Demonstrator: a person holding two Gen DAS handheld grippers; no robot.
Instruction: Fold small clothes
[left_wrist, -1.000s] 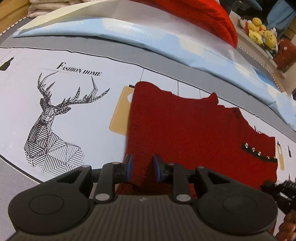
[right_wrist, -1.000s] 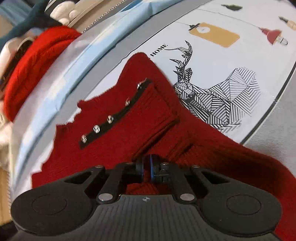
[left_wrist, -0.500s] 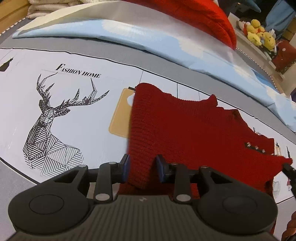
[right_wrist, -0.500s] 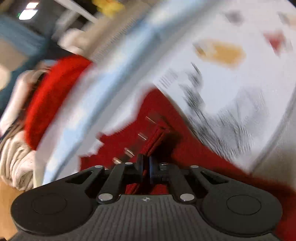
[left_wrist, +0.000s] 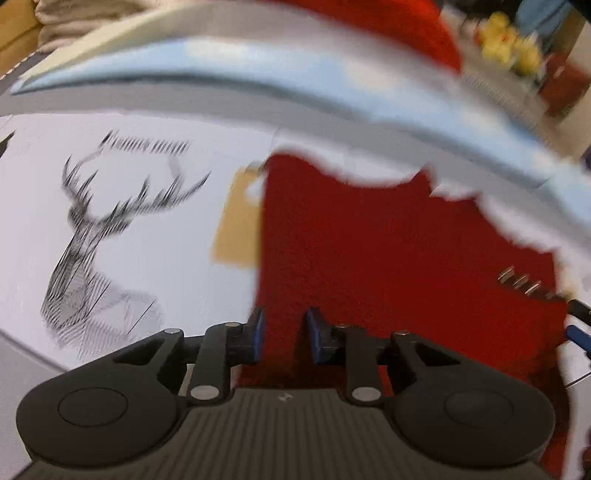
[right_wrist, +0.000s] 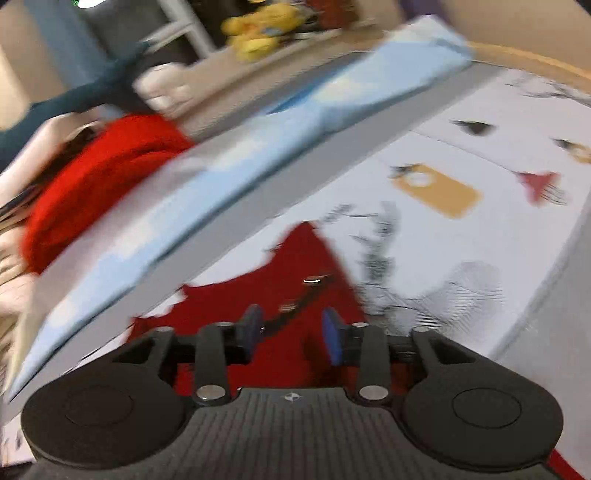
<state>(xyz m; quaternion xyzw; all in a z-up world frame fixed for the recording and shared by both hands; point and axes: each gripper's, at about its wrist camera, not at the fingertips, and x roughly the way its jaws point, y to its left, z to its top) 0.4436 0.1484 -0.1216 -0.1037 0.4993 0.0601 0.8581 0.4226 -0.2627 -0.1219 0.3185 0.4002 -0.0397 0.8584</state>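
One red knitted garment (left_wrist: 388, 258) lies flat on the printed sheet (left_wrist: 166, 240), just in front of both claws. The left claw (left_wrist: 284, 339) is partly open, and the garment's near edge sits between its blue pads. The right claw (right_wrist: 291, 334) is wide open above the garment (right_wrist: 280, 295) and holds nothing. Both views are blurred.

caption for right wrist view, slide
Right tongs open above the red sweater on the deer-print sheet.
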